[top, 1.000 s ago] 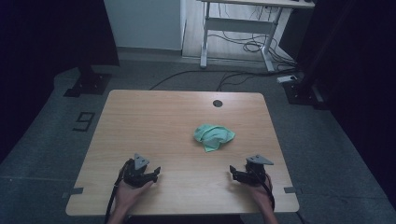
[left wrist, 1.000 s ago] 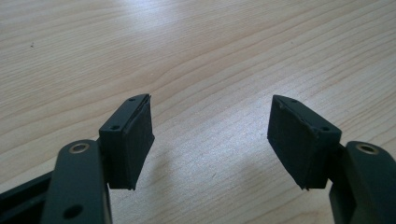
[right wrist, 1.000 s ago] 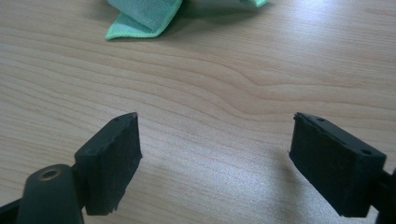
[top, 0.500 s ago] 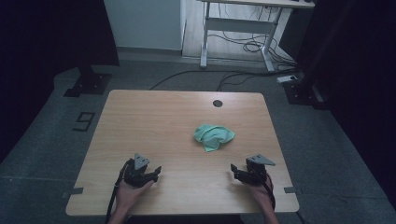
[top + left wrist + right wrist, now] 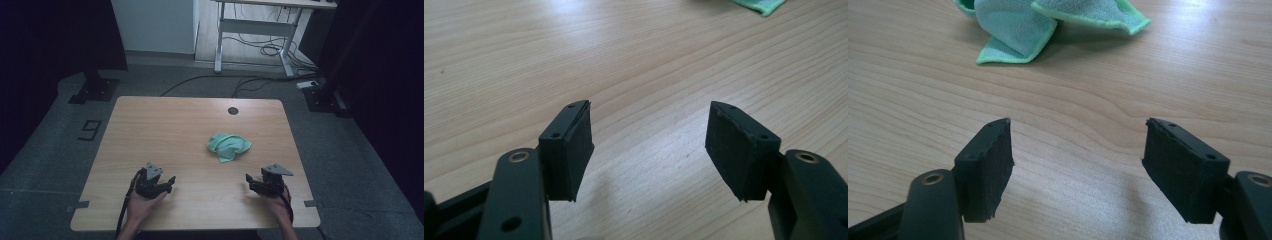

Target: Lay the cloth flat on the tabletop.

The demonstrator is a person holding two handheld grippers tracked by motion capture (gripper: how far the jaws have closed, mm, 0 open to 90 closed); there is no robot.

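My right gripper (image 5: 252, 181), lower right of the frame, has just narrowed slightly but stays spread and empty; left gripper (image 5: 167, 182) likewise spread; crumpled green cloth (image 5: 228, 146) untouched mid-bench (image 5: 165, 125).

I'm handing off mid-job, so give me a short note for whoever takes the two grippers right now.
Left gripper: jaws open, nothing between them, low over the near left of the table.
Right gripper: jaws have just been closing a little but stand open, empty, at the near right.
Green cloth: crumpled in a heap right of the table's middle, ahead of the right gripper, untouched.
Done: nothing yet.
Left: reach and grasp the cloth.
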